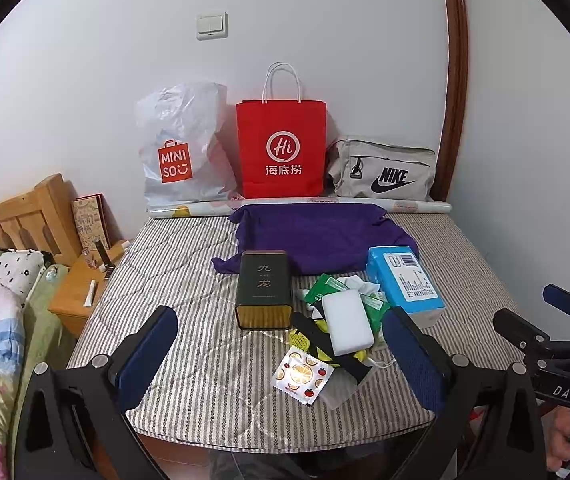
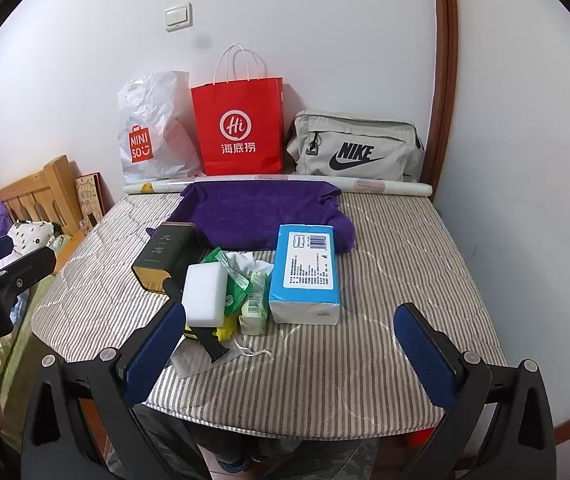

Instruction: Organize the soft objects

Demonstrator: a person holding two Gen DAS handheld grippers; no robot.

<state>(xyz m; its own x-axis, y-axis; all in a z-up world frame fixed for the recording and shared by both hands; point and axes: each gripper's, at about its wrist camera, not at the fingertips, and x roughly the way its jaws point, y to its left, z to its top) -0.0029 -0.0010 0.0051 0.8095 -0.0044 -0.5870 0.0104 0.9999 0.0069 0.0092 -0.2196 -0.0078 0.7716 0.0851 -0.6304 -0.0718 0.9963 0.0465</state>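
- Currently, the left gripper (image 1: 281, 354) hovers above the near edge of the striped mattress (image 1: 189, 280), fingers spread wide apart, holding nothing.
- The right gripper (image 2: 291, 354) hovers likewise at the near edge, fingers spread wide, empty.
- Each finger carries a flat blue textured pad (image 1: 147, 350) on a black frame.
- A clutter pile lies at 12 o'clock from the left gripper and at 11 o'clock from the right gripper.
- Pile contents: a white rectangular sponge block (image 2: 205, 294), smooth and matte; crinkled green sachets (image 2: 237, 286); a fruit-printed square packet (image 1: 301, 376); a black strap (image 2: 209, 344).
- A blue-and-white tissue pack (image 2: 305, 272), soft plastic-wrapped, lies just beside the pile at its 3 o'clock.
- A dark green rectangular tin (image 1: 263, 290) with a gold rim lies at the pile's 9 o'clock.
- A purple towel (image 1: 317, 238), plush and rumpled, lies beyond the pile.
- Against the wall stand a crinkled white plastic bag (image 1: 181, 148), a stiff red paper bag (image 1: 283, 148) and a grey fabric pouch (image 1: 381, 172).
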